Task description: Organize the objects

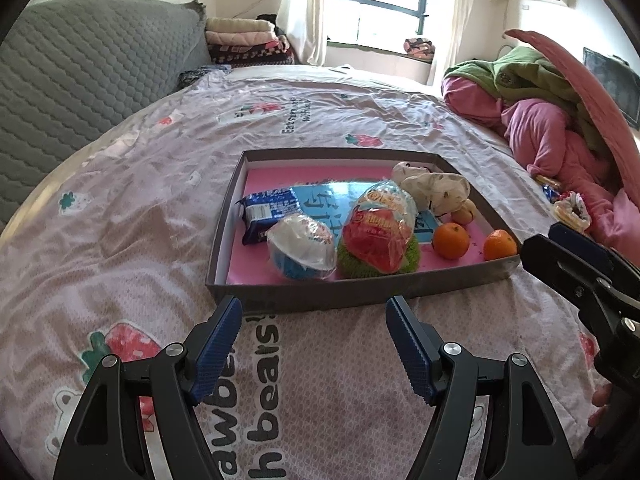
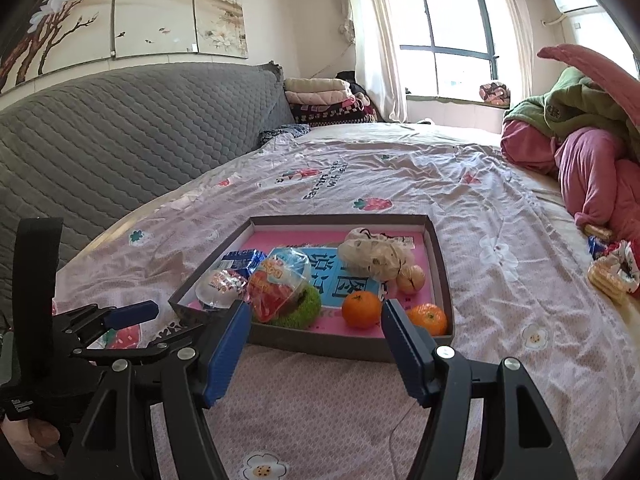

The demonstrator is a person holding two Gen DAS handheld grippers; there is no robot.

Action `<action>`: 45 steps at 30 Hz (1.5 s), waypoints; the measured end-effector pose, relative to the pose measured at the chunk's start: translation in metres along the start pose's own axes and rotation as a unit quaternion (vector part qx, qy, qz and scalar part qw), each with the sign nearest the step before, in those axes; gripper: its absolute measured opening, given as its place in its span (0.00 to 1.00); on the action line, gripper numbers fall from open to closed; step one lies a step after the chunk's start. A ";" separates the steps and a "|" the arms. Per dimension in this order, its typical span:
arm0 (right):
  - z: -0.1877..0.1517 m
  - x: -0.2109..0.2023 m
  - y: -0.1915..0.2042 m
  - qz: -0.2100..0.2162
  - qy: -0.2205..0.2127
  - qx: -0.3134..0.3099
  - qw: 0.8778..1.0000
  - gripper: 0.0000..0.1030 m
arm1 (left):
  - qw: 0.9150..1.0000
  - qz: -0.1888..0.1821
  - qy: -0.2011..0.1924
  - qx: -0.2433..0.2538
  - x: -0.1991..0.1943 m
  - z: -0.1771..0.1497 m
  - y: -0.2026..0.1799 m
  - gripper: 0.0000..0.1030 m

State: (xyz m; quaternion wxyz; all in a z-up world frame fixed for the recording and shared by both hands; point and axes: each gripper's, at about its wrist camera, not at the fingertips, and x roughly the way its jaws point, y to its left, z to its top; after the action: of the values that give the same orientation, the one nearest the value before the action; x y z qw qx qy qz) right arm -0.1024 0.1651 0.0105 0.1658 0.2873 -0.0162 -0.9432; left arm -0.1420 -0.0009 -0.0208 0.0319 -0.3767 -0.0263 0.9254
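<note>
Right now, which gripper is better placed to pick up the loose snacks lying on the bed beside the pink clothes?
Right. The loose snacks lie right of the box; the open right gripper is on that side, the left gripper faces the box.

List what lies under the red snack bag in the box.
The red snack bag rests on a green scrubber, its rim showing. What the scrubber covers of the box stays hidden.

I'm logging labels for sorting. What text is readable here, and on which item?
"h bears!" and part of "awbe": bedsheet, near the hand-held grippers.
"Eat..." and "with...": bedsheet, further away, the rest blurred.
Large Chinese characters: blue sheet in the box, unreadable.
Snack wrapper and blue packet print: blurred.
</note>
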 end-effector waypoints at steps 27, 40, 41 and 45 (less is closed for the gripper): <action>-0.035 -0.007 0.009 -0.012 0.017 0.006 1.000 0.66 | 1.000 0.007 0.013 -0.008 -0.003 -0.035 0.006 0.74; -0.055 -0.001 0.007 -0.022 0.049 0.015 0.998 0.66 | 1.000 0.011 0.023 -0.001 -0.001 -0.050 0.002 0.74; -0.056 0.001 0.007 -0.021 0.052 0.013 0.998 0.66 | 1.000 0.017 0.023 0.002 -0.001 -0.052 0.002 0.74; -0.058 0.005 0.009 -0.018 0.060 0.008 0.998 0.66 | 0.999 0.019 0.030 0.008 0.001 -0.057 -0.001 0.74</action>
State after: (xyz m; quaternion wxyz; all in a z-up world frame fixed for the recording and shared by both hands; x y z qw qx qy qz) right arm -0.0712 0.1587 -0.0393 0.1469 0.3448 -0.0085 -0.9271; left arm -0.1023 0.0011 -0.0622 0.0180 -0.4046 -0.0110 0.9142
